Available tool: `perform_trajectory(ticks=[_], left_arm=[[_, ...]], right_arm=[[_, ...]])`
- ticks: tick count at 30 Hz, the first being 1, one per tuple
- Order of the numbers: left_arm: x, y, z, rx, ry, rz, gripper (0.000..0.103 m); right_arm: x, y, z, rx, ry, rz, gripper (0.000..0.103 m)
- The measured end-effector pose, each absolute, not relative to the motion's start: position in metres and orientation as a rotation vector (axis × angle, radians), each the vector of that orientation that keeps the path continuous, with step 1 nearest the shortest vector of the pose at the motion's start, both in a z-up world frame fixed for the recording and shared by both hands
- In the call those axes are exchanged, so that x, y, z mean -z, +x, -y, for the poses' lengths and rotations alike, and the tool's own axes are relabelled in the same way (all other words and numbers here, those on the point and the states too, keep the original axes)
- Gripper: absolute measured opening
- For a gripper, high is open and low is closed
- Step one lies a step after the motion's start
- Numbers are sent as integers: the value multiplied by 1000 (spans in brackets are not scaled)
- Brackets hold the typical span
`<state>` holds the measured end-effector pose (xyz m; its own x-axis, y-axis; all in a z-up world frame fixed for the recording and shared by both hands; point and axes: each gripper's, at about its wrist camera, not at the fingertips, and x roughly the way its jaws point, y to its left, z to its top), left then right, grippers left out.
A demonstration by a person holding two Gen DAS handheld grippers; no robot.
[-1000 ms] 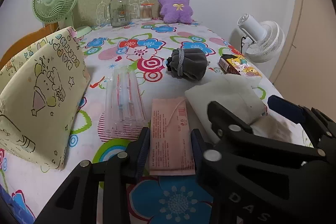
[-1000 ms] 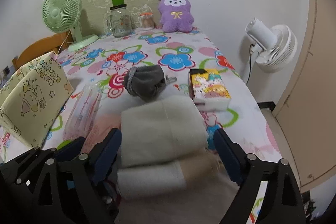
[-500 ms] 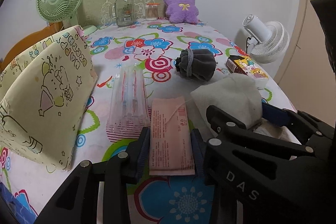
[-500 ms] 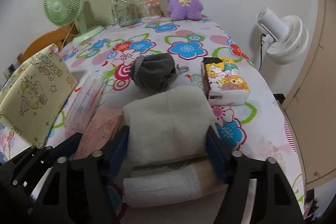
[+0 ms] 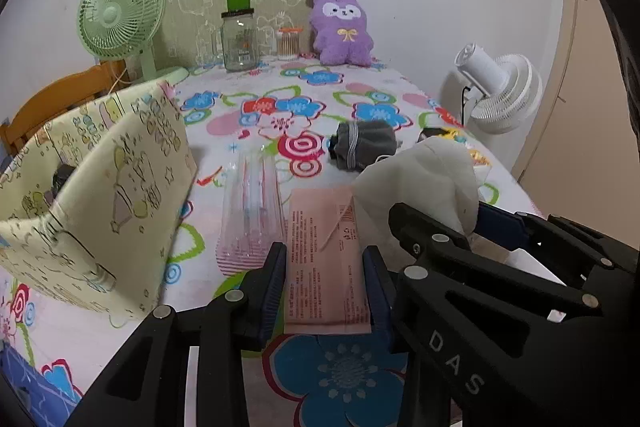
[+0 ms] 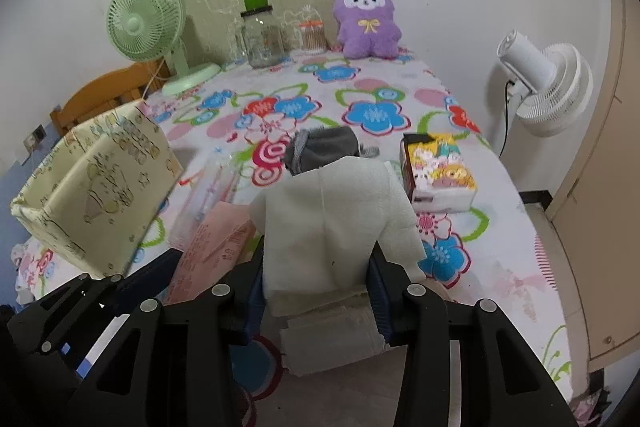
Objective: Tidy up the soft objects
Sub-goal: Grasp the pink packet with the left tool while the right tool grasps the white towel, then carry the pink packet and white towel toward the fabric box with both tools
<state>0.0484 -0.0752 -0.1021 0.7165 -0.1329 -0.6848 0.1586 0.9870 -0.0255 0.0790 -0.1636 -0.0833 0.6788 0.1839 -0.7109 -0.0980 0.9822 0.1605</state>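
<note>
In the right wrist view, the right gripper [image 6: 316, 279] at lower centre has just been closing its jaws, which now pinch a folded white cloth [image 6: 332, 219] above the flowered table [image 6: 500, 267]. The cloth looks light, limp and buckling, best gripped across its thick folded edge. The left gripper [image 5: 326, 291] clamps a thin, flexible pink packet [image 5: 324, 259].

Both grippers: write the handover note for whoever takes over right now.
Left gripper: shut on the pink packet, which lies flat on the table.
Right gripper: jaws have just been closing, now shut on the white cloth, its front edge raised off the table.
Yellow fabric bin stands to the left; grey pouch, clear sleeve and tissue pack lie loose.
Done: two grasps. Left: probably bin both, then the others.
</note>
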Motion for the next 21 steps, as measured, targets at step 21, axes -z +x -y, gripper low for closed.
perform_trajectory(ticks=[21], left_arm=[[45, 40, 71, 175, 52, -676, 40]], right_arm=[[22, 68, 163, -87, 105, -711, 47]])
